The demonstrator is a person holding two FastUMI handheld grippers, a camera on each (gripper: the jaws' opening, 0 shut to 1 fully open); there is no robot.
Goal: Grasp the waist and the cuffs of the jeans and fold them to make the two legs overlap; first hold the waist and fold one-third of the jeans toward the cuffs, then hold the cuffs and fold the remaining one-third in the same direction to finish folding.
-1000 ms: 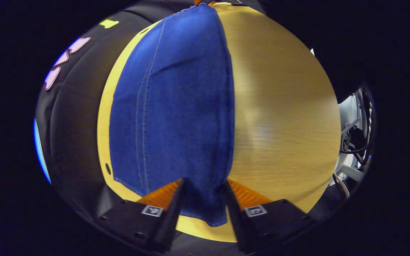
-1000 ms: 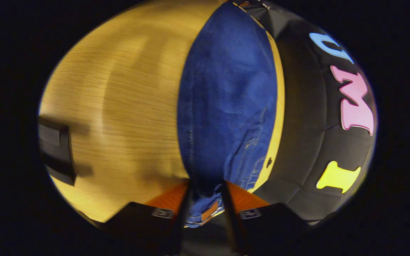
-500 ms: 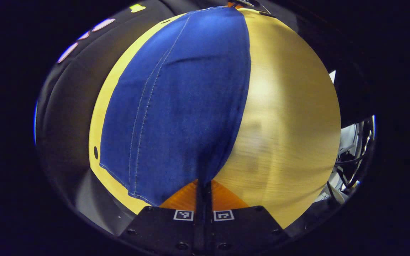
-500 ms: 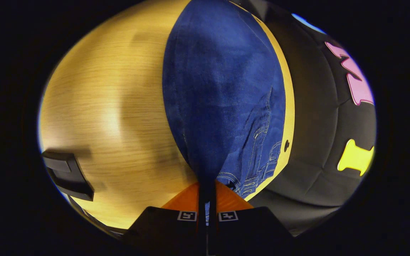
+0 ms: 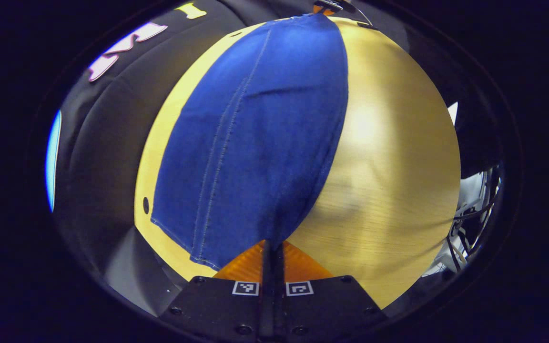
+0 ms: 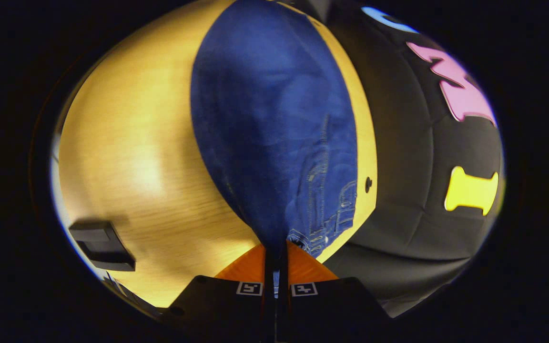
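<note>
Jeans [image 5: 250, 143] pinched between both grippers

The right gripper [image 6: 274, 250] pinched the waist end of the jeans [image 6: 274, 124], which stretched away over the wooden table [image 6: 127, 157]; a black block [image 6: 103, 245] sat left.
</note>
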